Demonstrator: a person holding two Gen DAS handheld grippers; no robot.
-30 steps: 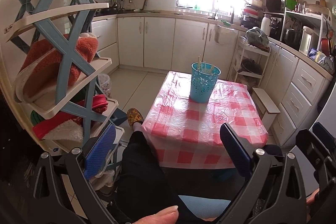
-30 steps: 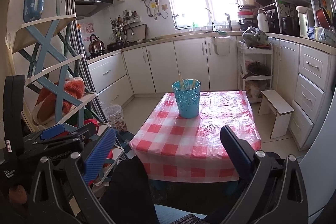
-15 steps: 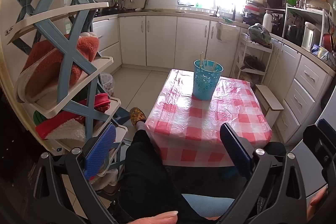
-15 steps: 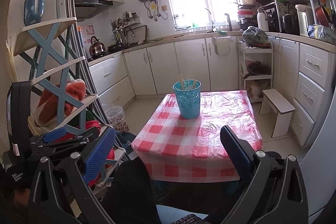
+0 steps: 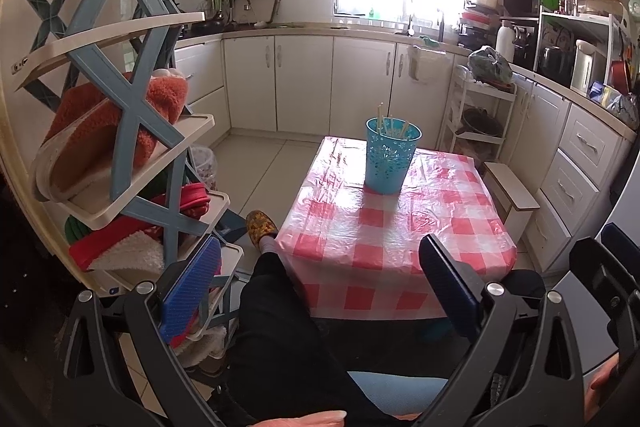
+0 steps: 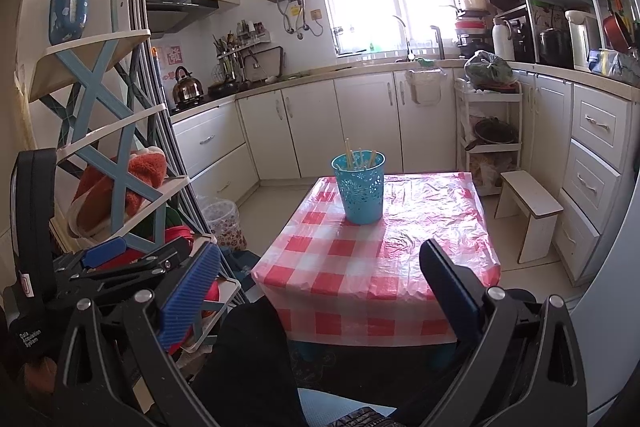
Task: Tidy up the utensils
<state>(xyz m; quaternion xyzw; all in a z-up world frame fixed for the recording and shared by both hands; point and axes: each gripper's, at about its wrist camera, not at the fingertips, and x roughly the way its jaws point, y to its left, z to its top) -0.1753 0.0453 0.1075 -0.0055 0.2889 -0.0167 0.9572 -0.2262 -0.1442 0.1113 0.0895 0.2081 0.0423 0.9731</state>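
Left wrist view, read left to right: a shoe rack point(image 5: 132, 131) loaded with slippers is seen close beside the left finger; a dark trouser leg point(image 5: 280, 331) runs forward from under the left gripper point(image 5: 320, 291), ending at a patterned slipper point(image 5: 261, 225). Ahead and slightly right, the low table point(image 5: 400, 243) with its red checked cloth is seen, with only the blue cup point(image 5: 390, 157) on it, thin sticks, probably chopsticks point(image 5: 384, 125), standing inside. A small stool point(image 5: 512, 191) is noted further right.

Right wrist view: the left gripper's body is seen at the far left; the cup point(image 6: 361, 187) is ahead between the fingers, well apart from the right gripper point(image 6: 320, 291).

Both grippers are held with fingers spread wide, nothing between them.

Change over the last second: the table and cup are now framed farther off and lower in both views, so both grippers are judged to have been drawn back and raised slightly toward the seated person's lap. Nothing on the table has been shifted.

Meaning for the task: no loose utensil is seen on the cloth; everything visible is already in the cup. The sorting is judged finished, or nearly so, with the grippers retired.
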